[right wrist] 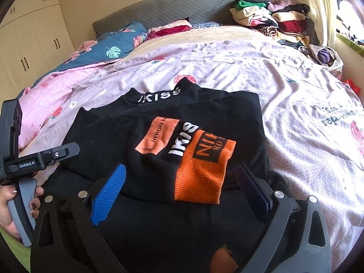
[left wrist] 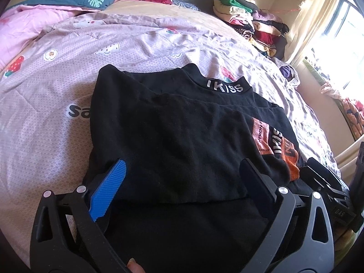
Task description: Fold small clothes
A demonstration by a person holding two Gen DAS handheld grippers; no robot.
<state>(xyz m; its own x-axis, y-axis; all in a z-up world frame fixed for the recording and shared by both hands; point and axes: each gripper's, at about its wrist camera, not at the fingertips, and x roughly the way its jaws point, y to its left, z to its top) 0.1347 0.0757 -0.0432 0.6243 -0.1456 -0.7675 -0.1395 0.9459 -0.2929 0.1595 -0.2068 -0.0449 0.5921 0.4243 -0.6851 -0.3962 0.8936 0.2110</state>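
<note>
A black top (right wrist: 186, 113) is laid out on the bed, partly folded, its lettered collar (left wrist: 224, 87) pointed toward the headboard (right wrist: 173, 6) and an orange cuff (right wrist: 202, 170) brought across the front. A loose black layer is seen spilling toward the near edge, under both tools.

The left gripper (left wrist: 182, 191) is held wide apart over the near hem, nothing caught between its blue pad and the dark one. The right gripper (right wrist: 182, 188) is likewise spread open, straddling the orange cuff without any cloth pinched. The left hand (right wrist: 16, 207) is glimpsed at the handle in the right wrist view.

The next fold looks likely to be made from this near edge, and trouble could be met here: if only the top layer is nipped, the sleeve underneath may be dragged out and the stack undone. An uneven lift by the two sides would leave the fold skewed. The pink bedspread (left wrist: 159, 45) is rumpled and soft, so it could be pinched along with the hem.

Beyond, a pile of clothes (right wrist: 270, 18) is stacked in the far corner.
</note>
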